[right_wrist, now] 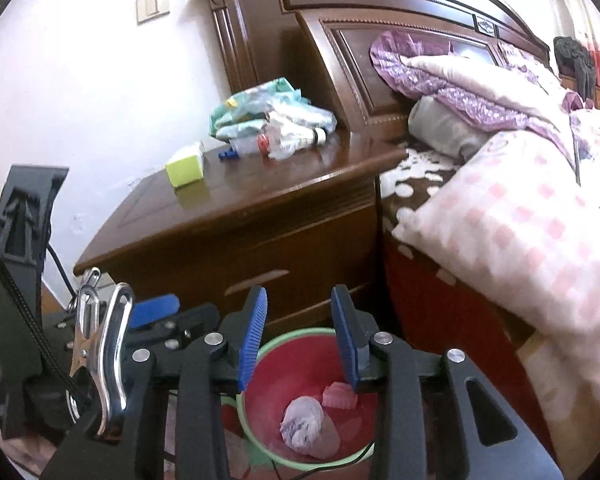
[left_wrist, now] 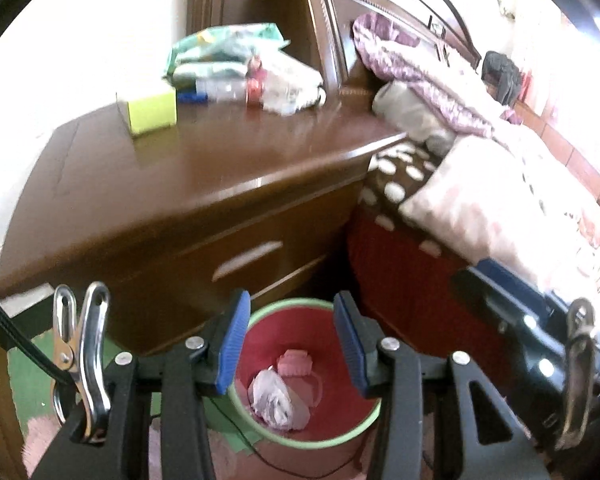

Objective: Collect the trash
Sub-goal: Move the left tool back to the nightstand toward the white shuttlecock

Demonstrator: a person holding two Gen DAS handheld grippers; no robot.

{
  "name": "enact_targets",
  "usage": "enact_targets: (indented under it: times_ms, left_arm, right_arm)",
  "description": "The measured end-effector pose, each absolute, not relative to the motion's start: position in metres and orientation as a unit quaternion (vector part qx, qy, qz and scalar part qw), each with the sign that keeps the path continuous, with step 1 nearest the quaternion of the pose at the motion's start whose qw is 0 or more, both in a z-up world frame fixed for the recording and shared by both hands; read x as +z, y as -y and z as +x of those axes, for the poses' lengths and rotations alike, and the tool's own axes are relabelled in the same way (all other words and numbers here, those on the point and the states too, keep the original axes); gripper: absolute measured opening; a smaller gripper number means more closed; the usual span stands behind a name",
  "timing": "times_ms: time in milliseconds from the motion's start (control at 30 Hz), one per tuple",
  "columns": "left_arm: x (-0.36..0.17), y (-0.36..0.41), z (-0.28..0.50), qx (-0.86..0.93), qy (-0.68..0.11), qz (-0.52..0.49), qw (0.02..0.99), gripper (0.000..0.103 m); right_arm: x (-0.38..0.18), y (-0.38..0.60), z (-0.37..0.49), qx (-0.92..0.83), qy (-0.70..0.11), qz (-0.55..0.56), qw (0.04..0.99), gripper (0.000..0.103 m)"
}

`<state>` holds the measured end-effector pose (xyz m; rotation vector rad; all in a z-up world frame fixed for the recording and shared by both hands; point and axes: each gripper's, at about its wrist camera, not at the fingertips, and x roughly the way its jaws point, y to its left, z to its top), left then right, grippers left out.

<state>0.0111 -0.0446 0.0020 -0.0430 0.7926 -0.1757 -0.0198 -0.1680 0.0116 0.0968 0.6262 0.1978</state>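
Observation:
A red bin with a green rim stands on the floor between the nightstand and the bed. Inside it lie a crumpled white wad and a pink hair clip. My left gripper hangs above the bin, open, with nothing between its blue pads. In the right wrist view the same bin holds the wad and clip. My right gripper is open and empty above it. A heap of wrappers and a plastic bottle lie on the nightstand.
The brown nightstand stands behind the bin, with a yellow-green box near its left side. The bed with a pink pillow and purple quilt fills the right. A thin cable runs under the bin.

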Motion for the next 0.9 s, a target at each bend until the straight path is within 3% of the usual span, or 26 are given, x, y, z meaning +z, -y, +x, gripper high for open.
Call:
enact_targets:
  times_ms: [333,900]
  left_arm:
    - [0.037,0.051,0.044,-0.087,-0.362,-0.018,0.928,0.046]
    - [0.062,0.074,0.132,-0.077,-0.343,-0.018,0.936,0.046]
  right_arm:
    - [0.029,0.18,-0.008,0.096,-0.289,0.043,0.952,0.035]
    - [0.006,0.191,0.006,0.113,-0.29,0.055,0.949,0.035]
